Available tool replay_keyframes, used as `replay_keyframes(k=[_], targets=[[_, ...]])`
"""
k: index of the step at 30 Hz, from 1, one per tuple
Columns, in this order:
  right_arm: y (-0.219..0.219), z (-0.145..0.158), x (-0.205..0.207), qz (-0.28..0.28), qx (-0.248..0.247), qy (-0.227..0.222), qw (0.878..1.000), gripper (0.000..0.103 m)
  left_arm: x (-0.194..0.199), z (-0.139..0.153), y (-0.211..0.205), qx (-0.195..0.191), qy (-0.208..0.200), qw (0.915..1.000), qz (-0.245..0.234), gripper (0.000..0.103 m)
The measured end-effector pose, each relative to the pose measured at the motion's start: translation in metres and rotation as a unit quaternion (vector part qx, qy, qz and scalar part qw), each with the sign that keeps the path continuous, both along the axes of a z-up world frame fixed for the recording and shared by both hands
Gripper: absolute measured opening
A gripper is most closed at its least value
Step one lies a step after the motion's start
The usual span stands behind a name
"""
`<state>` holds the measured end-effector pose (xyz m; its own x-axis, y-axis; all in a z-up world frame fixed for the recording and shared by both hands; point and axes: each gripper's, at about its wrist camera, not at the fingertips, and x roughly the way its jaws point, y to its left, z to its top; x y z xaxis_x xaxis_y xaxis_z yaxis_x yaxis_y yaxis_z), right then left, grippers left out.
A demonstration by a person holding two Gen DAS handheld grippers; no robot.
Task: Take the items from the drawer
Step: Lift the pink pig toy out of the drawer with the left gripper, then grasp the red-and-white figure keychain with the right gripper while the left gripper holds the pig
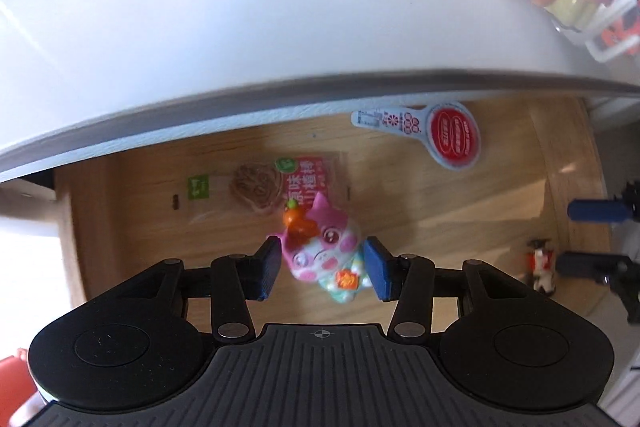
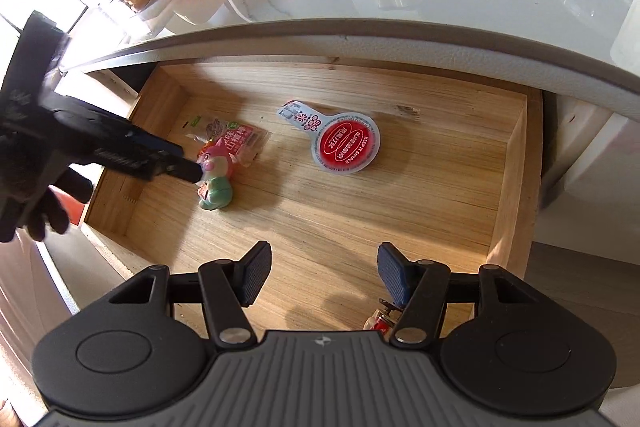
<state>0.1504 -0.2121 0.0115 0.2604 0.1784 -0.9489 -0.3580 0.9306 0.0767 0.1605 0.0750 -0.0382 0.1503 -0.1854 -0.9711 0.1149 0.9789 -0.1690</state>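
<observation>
Pink pig toy (image 1: 320,259) in wooden drawer (image 2: 400,187)

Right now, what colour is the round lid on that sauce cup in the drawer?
Red with white lettering, on the sauce cup; the right wrist view shows it best.

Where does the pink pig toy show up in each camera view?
Left wrist: the pink pig toy sits low in the centre, between the left tongs.
Right wrist: it lies left of centre on the drawer floor.
Shared landmark: the red round-lidded cup.
</observation>
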Motion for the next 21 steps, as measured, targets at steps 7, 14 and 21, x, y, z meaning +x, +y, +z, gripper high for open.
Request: replay_keyframes(k=[7,14,21], targets=[[0.001,0.002,-0.001,-0.004,0.0,-0.001,1.0,0.059,0.003,-0.015,-0.016,0.025,-0.009,0.9997,0.001,0.052],[0.002,0.002,-0.001,-0.011,-0.007,-0.003,1.0,0.059,0.002,-0.015,-0.021,0.012,0.008,0.9997,-0.018,0.047],[0.007,0.003,-0.003,-0.019,-0.036,-0.011,0.999,0.059,-0.022,0.025,-0.007,-0.053,-0.028,0.9977,-0.03,0.046]])
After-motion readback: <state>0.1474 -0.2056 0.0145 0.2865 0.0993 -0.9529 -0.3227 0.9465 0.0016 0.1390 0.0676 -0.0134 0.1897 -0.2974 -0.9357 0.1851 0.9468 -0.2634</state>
